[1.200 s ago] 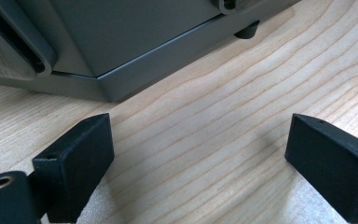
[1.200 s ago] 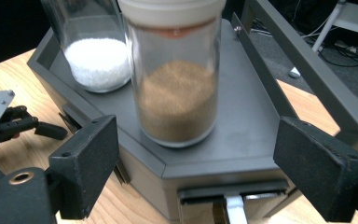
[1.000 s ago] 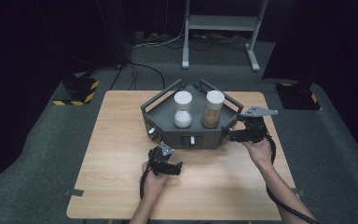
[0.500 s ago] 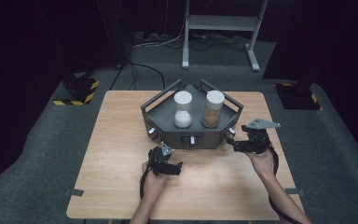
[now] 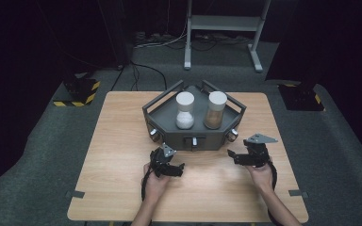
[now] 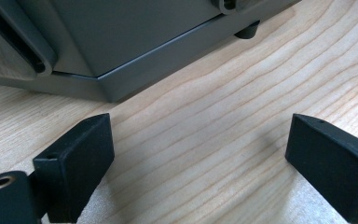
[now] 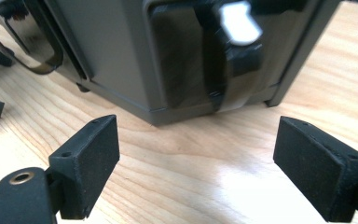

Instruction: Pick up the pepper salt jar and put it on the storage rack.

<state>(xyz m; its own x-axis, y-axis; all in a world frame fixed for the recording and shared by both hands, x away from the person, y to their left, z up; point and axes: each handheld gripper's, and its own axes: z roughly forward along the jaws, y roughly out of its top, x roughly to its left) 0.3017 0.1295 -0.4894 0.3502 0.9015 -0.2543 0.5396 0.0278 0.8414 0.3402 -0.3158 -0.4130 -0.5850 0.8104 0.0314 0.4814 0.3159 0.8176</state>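
While our left gripper (image 6: 200,154) holds its jaws wide apart over bare wood, nothing sits between them; just ahead we see the lower edge and a corner of the grey tray (image 6: 135,42), with one small dark foot under it. Our right gripper (image 7: 198,161) also has its jaws spread with nothing between them, low over the table (image 7: 191,177), and faces a side wall of the tray (image 7: 116,51) where a dark handle with a pale tab sticks out, blurred. We can read no writing or label on any of it.

From the high view, the left gripper (image 5: 176,170) lies near the tray's front edge and the right gripper (image 5: 235,157) sits off its front right corner, both clear of the tray (image 5: 195,139). Inside stand a white jar (image 5: 185,111) and a brown jar (image 5: 215,110), side by side and upright.

Since a second ago our right gripper has drawn back from the tray's right corner toward us; the left one has stayed put, as have both jars.
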